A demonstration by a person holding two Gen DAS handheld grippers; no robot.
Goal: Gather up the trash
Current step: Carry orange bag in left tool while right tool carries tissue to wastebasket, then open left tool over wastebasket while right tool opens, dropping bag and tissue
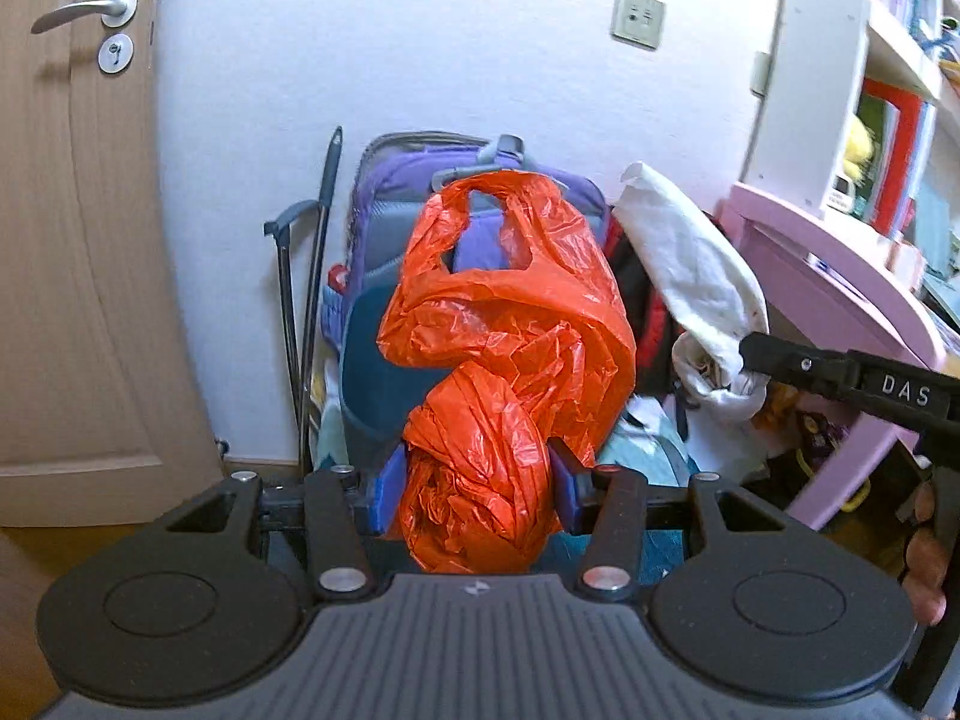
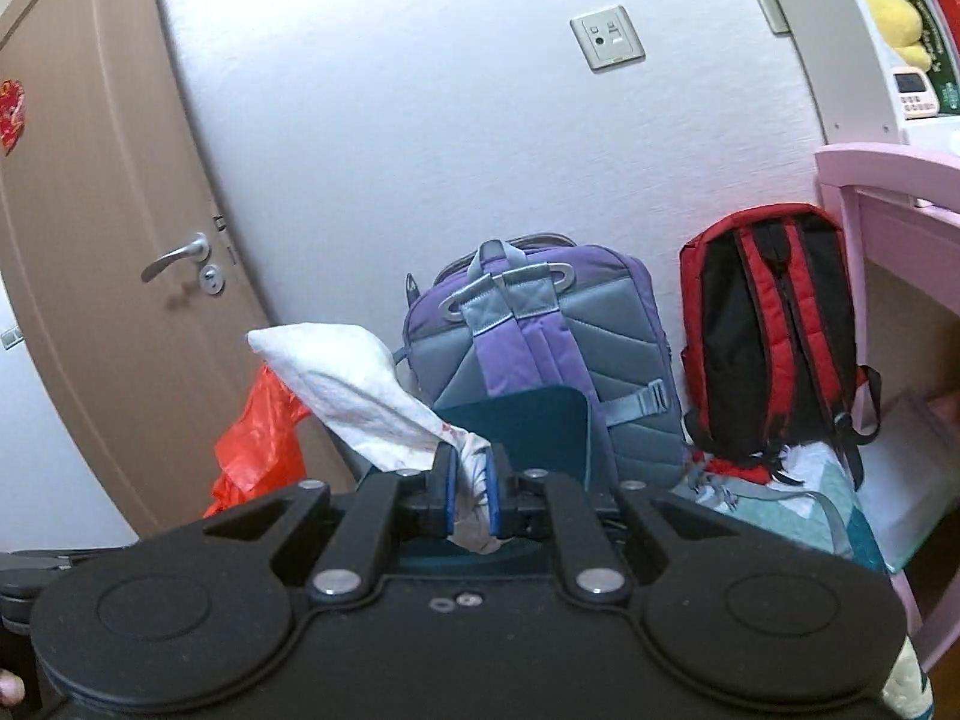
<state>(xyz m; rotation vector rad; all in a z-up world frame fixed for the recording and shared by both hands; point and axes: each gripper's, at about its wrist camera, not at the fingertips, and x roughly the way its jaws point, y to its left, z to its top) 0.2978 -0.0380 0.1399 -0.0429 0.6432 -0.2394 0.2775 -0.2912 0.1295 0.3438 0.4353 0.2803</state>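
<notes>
Left tongs [image 1: 474, 480] gripping a crumpled orange plastic bag [image 1: 510, 330], right tongs [image 2: 471, 495] clamped on a white tissue [image 2: 360, 384], purple backpack [image 2: 540, 330] far behind near the wall.

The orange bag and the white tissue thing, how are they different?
The orange plastic bag is shiny, crinkly and bulky; the white tissue is matte, soft and slimmer. The left gripper pinches the bag, the right gripper pinches the tissue. Both are crumpled and held up off the floor.

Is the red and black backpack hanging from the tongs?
No, the red and black backpack stands on the floor by the wall, while the right tongs pinch a crumpled white cloth.
</notes>
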